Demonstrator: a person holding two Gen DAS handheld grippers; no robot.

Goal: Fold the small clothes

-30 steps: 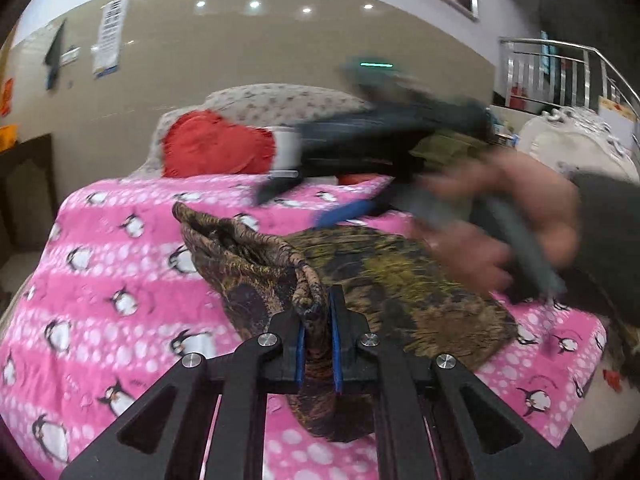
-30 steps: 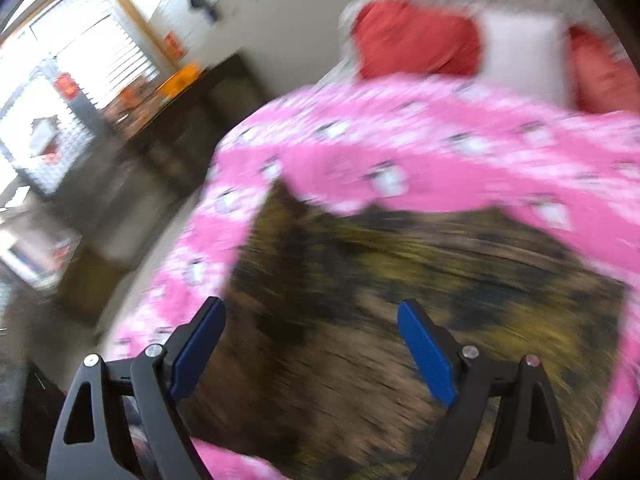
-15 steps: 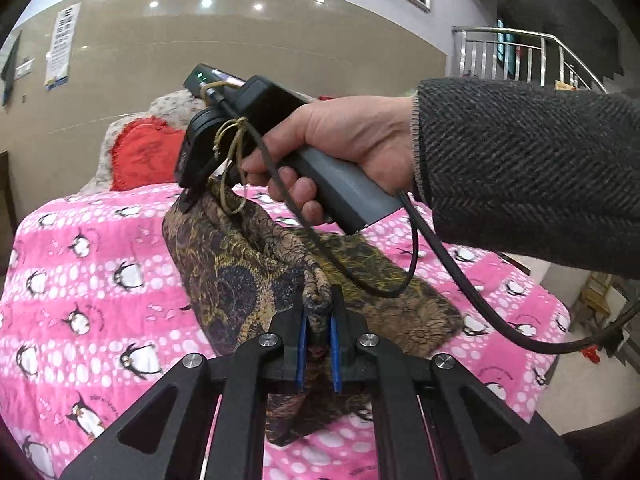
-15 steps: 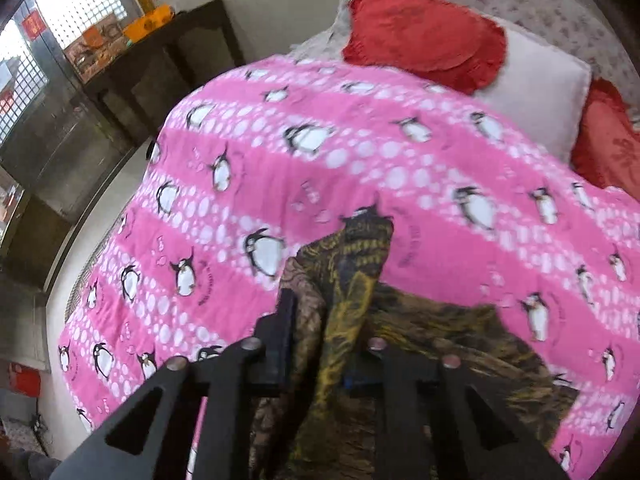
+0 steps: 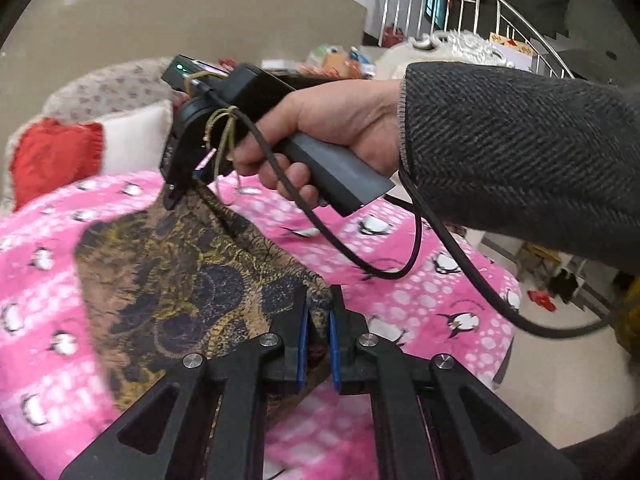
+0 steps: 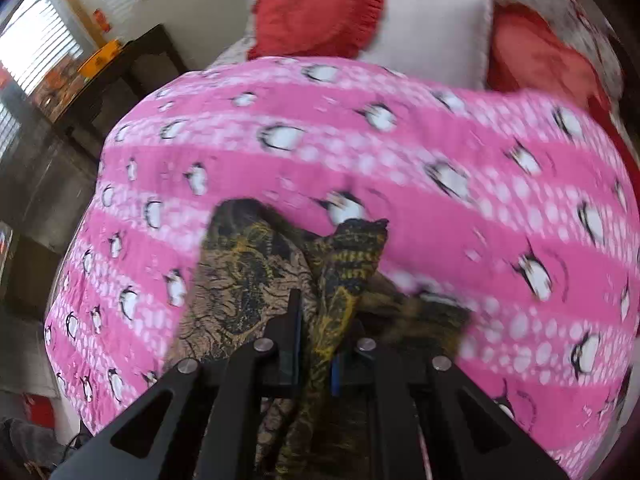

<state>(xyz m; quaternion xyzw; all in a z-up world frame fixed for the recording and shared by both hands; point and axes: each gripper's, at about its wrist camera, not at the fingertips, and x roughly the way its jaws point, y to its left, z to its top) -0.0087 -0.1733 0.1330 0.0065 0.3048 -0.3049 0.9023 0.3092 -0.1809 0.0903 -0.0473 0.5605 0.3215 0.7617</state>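
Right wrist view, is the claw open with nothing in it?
No, the right claw is shut on a bunched fold of the brown patterned garment, above the pink penguin blanket.

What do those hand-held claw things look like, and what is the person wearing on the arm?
Each gripper, the left gripper and the right gripper, has black angular fingers with silver bolts and blue pads. The right one's grey handle trails a black cable, with string knotted round its black body. The sleeve is dark grey herringbone weave.
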